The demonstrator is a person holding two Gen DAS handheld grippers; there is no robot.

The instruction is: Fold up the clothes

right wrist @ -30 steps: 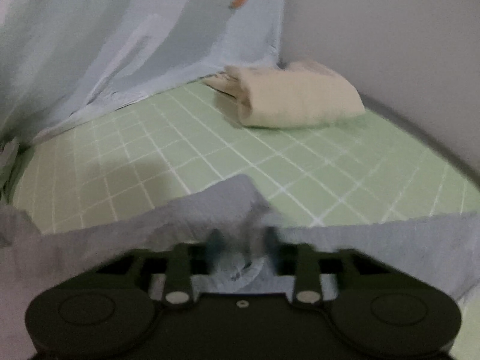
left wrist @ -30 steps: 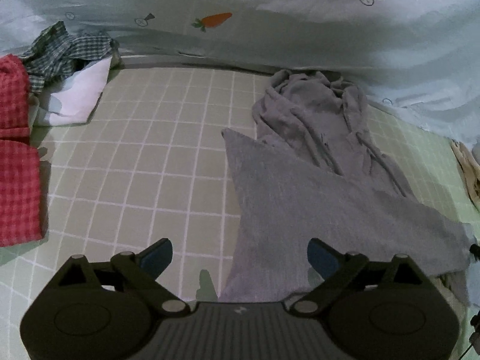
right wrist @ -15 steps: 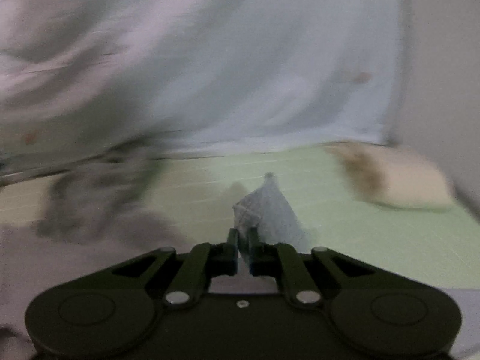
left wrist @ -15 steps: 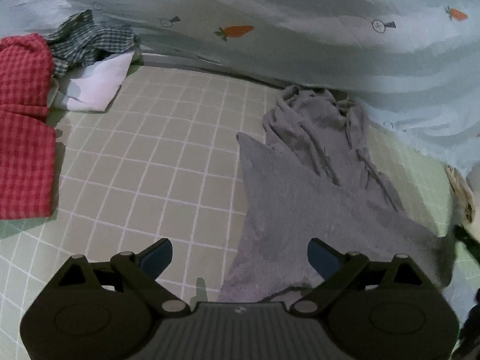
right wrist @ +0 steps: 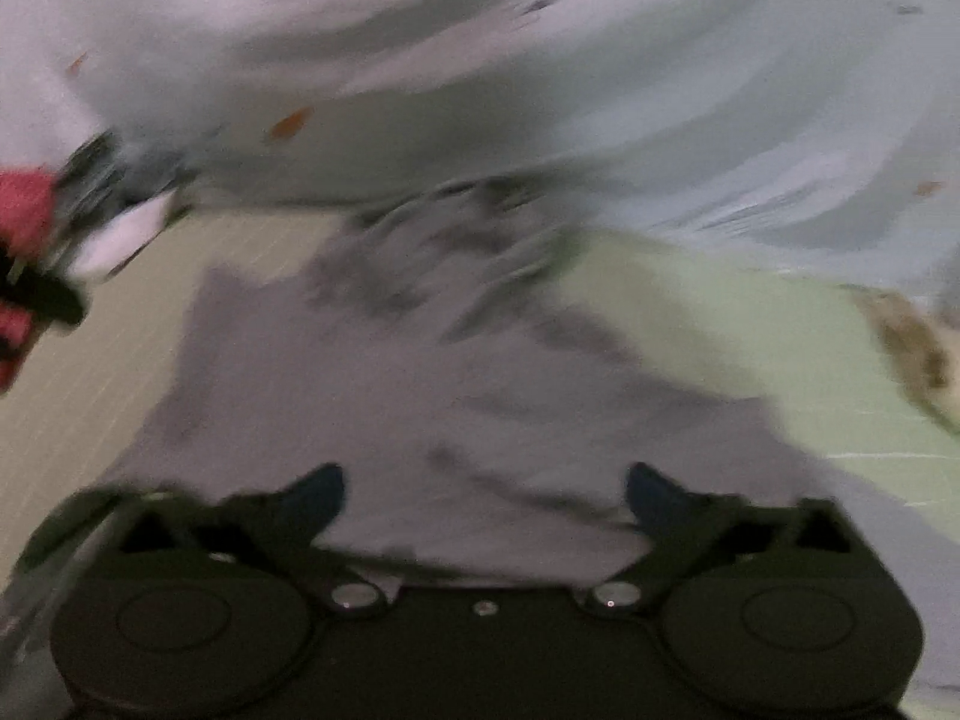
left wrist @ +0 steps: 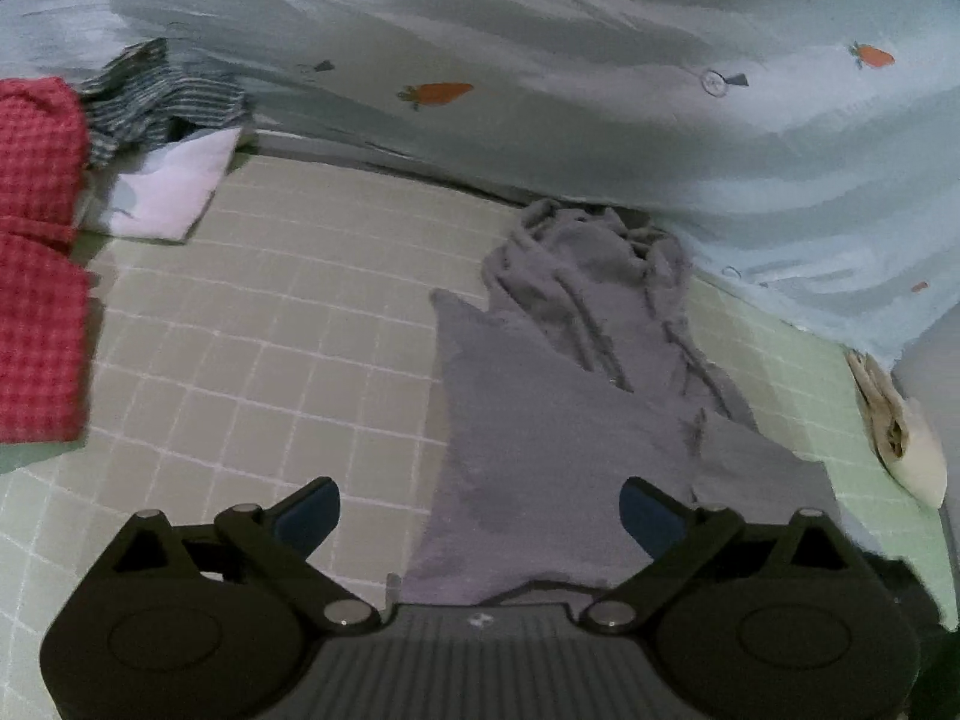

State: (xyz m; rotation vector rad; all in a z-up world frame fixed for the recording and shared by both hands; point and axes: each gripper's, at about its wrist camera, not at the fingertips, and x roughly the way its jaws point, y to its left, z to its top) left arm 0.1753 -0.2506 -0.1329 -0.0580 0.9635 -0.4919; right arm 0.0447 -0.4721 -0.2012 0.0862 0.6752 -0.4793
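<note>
Released half a second ago, the grey garment (left wrist: 558, 438) now sprawls half-flattened, far end bunched, on the checked green mat (left wrist: 252, 360); right gripper (right wrist: 483, 489) fingers gape wide; left gripper (left wrist: 480, 507) equally spread above its near edge, likely for regrasping.

The view is blurred. The right gripper (right wrist: 483, 495) hovers with fingers spread wide over the grey garment (right wrist: 384, 384), which lies on the green checked sheet (right wrist: 750, 348). Left of the garment sits a red cloth (right wrist: 21, 210); beyond it hangs pale carrot-print fabric (right wrist: 480, 90).
</note>
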